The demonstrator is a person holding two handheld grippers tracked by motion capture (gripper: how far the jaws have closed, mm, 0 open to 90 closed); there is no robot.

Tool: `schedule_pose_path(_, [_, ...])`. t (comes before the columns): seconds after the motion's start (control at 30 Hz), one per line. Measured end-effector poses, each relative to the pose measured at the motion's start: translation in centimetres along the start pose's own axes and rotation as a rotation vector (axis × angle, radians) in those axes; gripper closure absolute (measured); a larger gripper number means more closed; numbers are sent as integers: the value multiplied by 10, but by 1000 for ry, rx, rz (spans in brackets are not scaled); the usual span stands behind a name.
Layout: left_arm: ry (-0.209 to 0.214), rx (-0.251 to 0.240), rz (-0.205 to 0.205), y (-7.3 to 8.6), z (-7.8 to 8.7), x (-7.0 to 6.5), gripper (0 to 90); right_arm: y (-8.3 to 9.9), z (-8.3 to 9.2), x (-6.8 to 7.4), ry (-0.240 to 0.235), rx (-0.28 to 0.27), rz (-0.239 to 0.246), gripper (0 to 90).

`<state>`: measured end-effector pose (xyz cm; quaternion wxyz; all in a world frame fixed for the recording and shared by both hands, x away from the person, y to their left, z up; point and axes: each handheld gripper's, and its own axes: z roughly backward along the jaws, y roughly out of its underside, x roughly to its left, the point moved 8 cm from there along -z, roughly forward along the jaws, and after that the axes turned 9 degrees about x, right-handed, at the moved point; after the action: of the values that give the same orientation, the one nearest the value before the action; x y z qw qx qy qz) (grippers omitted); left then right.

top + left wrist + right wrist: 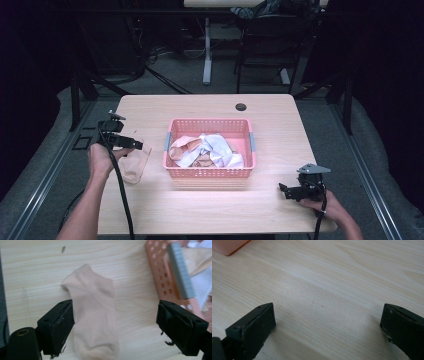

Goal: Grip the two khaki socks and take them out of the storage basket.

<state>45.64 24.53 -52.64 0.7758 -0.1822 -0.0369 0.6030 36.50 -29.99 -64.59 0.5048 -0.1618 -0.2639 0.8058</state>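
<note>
place: lab / recording studio | cues: black curtains (30,60), floor cables (150,55), desk legs (207,50)

In the high view the pale peach fabric sock (134,167) lies partly under the person's left hand (100,159) and the black two-jaw left gripper (120,140), so its upper end is covered. In the left gripper view the pink perforated plastic basket (162,277) is cut off by the right and top edges. The heap of crumpled white and peach cloths (207,151) inside cannot be counted. In the right gripper view just a blurred corner of the basket (229,246) enters at the top left
</note>
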Motion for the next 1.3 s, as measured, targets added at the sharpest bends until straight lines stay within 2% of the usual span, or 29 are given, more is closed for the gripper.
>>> schedule_pose_path(0.13, [17, -19, -39, -11, 8, -18, 125, 0, 0, 0, 0, 0, 0, 0])
schedule_pose_path(0.17, [17, -19, -39, -11, 8, -18, 115, 0, 0, 0, 0, 0, 1, 0])
schedule_pose_path(0.2, [16, -29, -70, -17, 10, -27, 107, 0, 0, 0, 0, 0, 1, 0])
schedule_pose_path(0.3, [36, -38, -111, -26, 11, -42, 91, 0, 0, 0, -2, 1, 4, 0])
schedule_pose_path(0.37, [66, -45, -121, -32, 10, -52, 88, 0, 0, 0, -3, 1, 4, 0])
schedule_pose_path(0.6, [99, -35, -193, -46, -2, -81, 87, 0, 0, 0, -7, -1, 4, 0])
schedule_pose_path(0.67, [100, -30, -202, -47, -4, -85, 83, 0, 0, 0, -3, 2, 4, 0])
schedule_pose_path(0.73, [100, -16, -241, -52, -11, -93, 63, 0, 0, 0, -7, 0, 3, 0])
schedule_pose_path(0.93, [110, -7, -257, -56, -22, -102, 49, 0, 0, 0, -7, -1, 4, 0])
schedule_pose_path(0.97, [117, -1, -270, -58, -26, -105, 48, 0, 0, 0, -7, 0, 4, 0])
schedule_pose_path(1.07, [112, 3, -290, -60, -32, -110, 30, 0, 0, 0, -7, -2, 4, 0])
schedule_pose_path(1.17, [98, 14, -290, -62, -37, -113, 18, 0, 0, 0, -4, 2, 6, 0])
schedule_pose_path(1.2, [118, 16, -293, -63, -43, -118, 9, 0, 0, 0, -5, 1, 6, 0])
schedule_pose_path(1.3, [127, 23, -320, -65, -50, -127, 11, 0, 0, 0, -3, -1, 8, 0])
